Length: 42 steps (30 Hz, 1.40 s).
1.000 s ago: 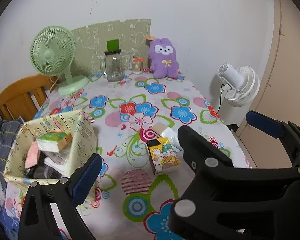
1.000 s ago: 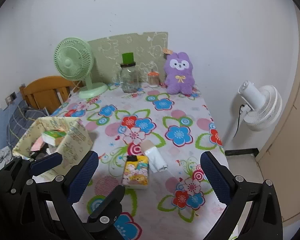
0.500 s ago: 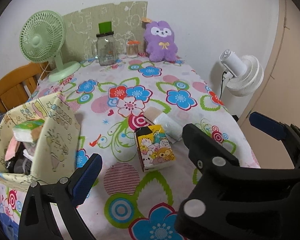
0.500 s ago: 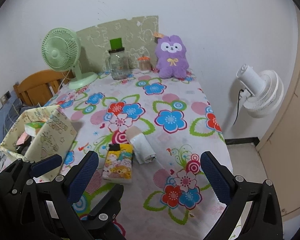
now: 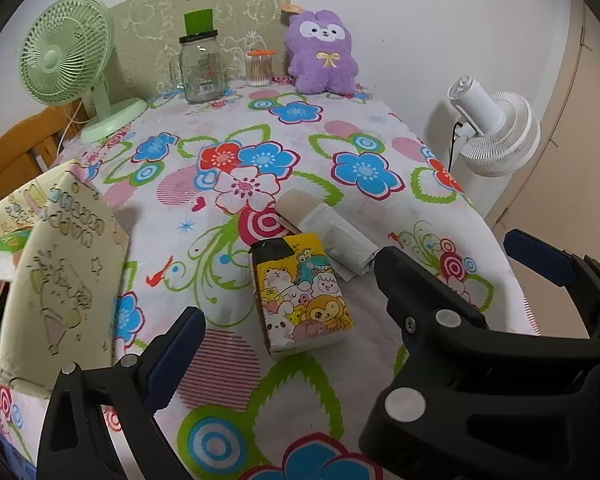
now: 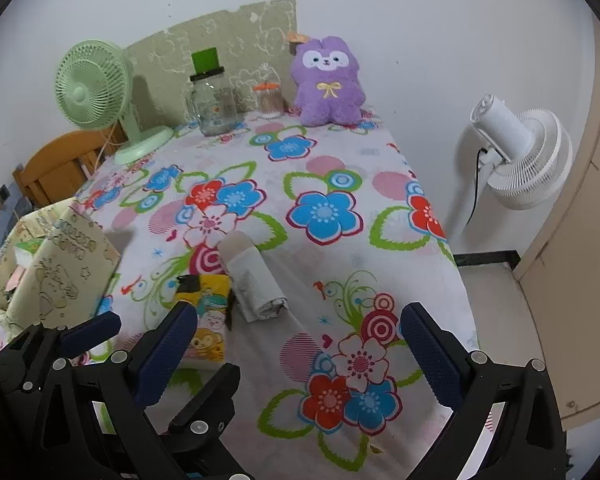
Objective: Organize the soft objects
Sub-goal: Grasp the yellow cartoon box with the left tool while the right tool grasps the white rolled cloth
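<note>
A yellow tissue pack (image 5: 304,296) printed with cartoon animals lies on the flowered tablecloth. A rolled white cloth (image 5: 332,240) with a beige end touches its far right side. My left gripper (image 5: 300,344) hangs open just short of the pack. Black gripper framework (image 5: 480,344) covers its right finger. In the right wrist view my right gripper (image 6: 296,320) is open, the roll (image 6: 256,284) sits beyond its gap, and the pack (image 6: 208,320) is partly behind its left finger. A purple plush (image 6: 328,84) sits upright at the far end.
A cream fabric box (image 5: 68,272) holding a green-topped pack stands at the left edge. A green desk fan (image 5: 64,48), a glass jar (image 5: 200,72) and a small swab pot (image 5: 260,68) line the back. A white floor fan (image 6: 520,152) stands beyond the table's right edge.
Both grippers have moved forward and lower over the table, so the tissue pack and the roll are nearer. Both have stayed open.
</note>
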Each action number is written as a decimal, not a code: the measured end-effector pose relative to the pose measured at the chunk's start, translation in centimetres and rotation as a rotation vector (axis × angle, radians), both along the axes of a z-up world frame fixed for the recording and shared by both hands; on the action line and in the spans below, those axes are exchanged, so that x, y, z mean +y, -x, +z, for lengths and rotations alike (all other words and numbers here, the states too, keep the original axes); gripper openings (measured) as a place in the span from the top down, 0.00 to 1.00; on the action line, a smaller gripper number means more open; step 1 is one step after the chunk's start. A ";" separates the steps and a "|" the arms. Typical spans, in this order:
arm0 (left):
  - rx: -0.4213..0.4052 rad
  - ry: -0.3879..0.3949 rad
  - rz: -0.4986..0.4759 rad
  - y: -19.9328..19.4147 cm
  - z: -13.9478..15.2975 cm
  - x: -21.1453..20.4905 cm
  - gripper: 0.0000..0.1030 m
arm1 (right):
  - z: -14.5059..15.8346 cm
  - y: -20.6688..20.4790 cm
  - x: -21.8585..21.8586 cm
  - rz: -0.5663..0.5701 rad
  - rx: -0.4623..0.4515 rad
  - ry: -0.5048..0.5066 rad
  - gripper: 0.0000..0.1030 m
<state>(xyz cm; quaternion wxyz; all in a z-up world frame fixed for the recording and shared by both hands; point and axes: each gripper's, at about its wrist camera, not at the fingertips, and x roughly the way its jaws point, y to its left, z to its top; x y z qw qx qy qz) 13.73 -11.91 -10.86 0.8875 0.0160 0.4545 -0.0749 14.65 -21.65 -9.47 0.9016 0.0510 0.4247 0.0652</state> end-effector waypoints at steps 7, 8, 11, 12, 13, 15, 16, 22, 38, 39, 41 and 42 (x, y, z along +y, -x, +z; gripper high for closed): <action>0.021 0.009 0.010 -1.1 -1.1 -0.2 0.08 | -1.3 -1.1 -0.6 -0.019 0.030 -0.005 0.00; 0.024 0.007 0.013 -1.3 -1.3 -0.2 0.09 | -1.4 -1.3 -0.6 -0.020 0.034 -0.005 0.00; 0.042 0.003 0.018 -1.8 -1.7 -0.3 0.15 | -1.9 -1.6 -0.7 -0.024 0.045 -0.004 0.00; 0.052 0.005 0.020 -2.0 -1.9 -0.3 0.17 | -2.0 -1.7 -0.7 -0.028 0.045 -0.001 0.00; 0.064 0.009 0.022 -2.2 -2.2 -0.3 0.19 | -2.0 -1.7 -0.7 -0.034 0.044 0.003 0.00; 0.086 0.016 0.026 -2.6 -2.6 -0.2 0.22 | -2.2 -1.9 -0.8 -0.036 0.046 0.007 0.00; 0.097 0.021 0.026 -2.8 -2.8 -0.1 0.26 | -2.2 -1.9 -0.7 -0.034 0.048 0.006 0.00; 0.089 0.023 0.045 -2.7 -2.7 0.3 0.42 | -2.4 -2.2 -0.6 -0.031 0.056 0.000 0.00; 0.053 -0.010 0.090 -2.5 -1.6 2.1 0.50 | -1.6 -3.2 1.6 0.029 0.022 0.007 0.00; 0.049 -0.014 0.094 -2.6 -1.5 2.2 0.50 | -1.6 -3.3 1.7 0.034 0.020 0.008 0.00; 0.044 -0.021 0.107 -2.8 -1.5 2.5 0.51 | -1.6 -3.7 2.1 0.043 0.017 0.013 0.00; 0.042 -0.024 0.114 -2.9 -1.5 2.7 0.51 | -1.6 -3.8 2.2 0.047 0.018 0.015 0.00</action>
